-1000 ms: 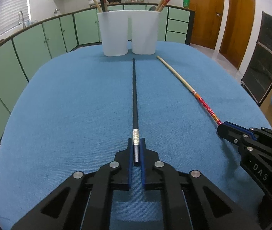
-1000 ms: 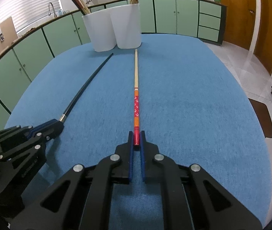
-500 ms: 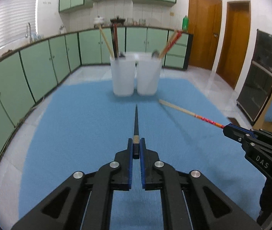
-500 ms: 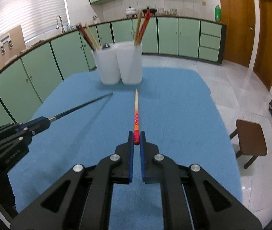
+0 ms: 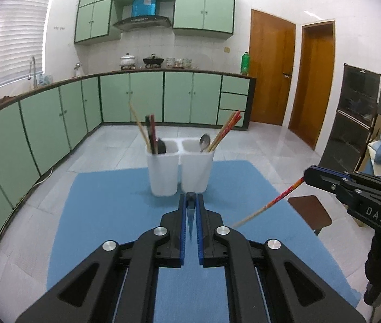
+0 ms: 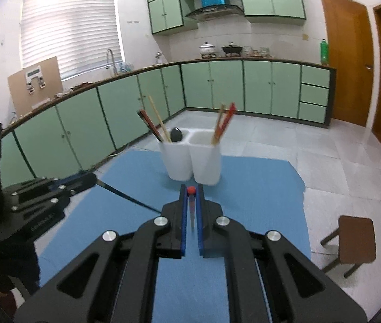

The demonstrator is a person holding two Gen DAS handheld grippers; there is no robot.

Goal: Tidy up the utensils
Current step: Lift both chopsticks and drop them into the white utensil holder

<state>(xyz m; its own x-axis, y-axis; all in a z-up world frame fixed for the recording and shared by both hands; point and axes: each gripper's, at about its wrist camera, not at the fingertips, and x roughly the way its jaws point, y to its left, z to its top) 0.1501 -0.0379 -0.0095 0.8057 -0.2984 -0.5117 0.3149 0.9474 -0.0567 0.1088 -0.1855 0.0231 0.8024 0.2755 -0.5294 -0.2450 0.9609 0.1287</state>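
Two white holders [image 5: 181, 172] with chopsticks [image 5: 225, 130] and spoons [image 5: 204, 141] inside.

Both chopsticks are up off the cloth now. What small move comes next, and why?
Probably carry the left gripper forward over the left white cup, tip down. It is shut on the black chopstick, and that cup already holds dark chopsticks; the right gripper grips the red-patterned chopstick.
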